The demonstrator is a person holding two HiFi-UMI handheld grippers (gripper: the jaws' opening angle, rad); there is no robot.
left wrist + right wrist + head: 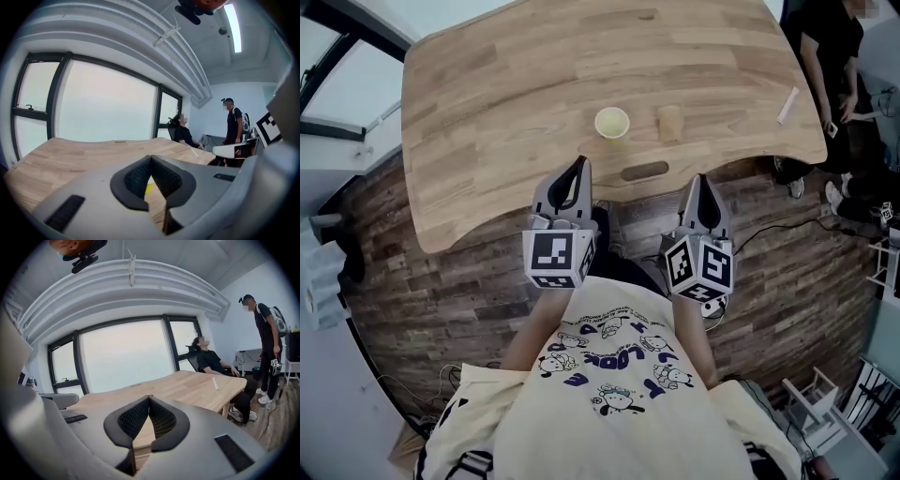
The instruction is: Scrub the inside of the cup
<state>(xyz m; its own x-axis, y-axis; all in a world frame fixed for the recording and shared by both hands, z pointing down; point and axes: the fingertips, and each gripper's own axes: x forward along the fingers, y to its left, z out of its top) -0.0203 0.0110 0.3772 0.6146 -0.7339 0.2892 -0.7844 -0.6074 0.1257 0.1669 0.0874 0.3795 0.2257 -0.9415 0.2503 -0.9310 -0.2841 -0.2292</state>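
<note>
- Pale yellow and small, the cup stands upright with its mouth open on the bench, just ahead of the left tool and ahead and to the left of the right tool; neither touches it
- From its thin rim and plain look it is probably paper or light plastic: light, easy to tip or slide on the smooth wood, and likely to dent if squeezed hard
- A sensible hold would be across the outer wall, low to mid height, with gentle pressure from one tool, leaving the mouth free for scrubbing; pinching the rim alone risks buckling it
- Just ahead of the right tool a tan block sits beside the cup but apart from it; it may be a sponge, though I cannot tell for sure, and if so it should be soft and squash between the pads
- Both tools are closed, pads meeting with nothing between them, and each hovers at or just short of the bench's near edge
- Count: one cup, one tan block, one white stick-like item far off to the right of the right tool, two tools, one bench
- Beyond the bench the tool views show a seated person and a standing person
</note>
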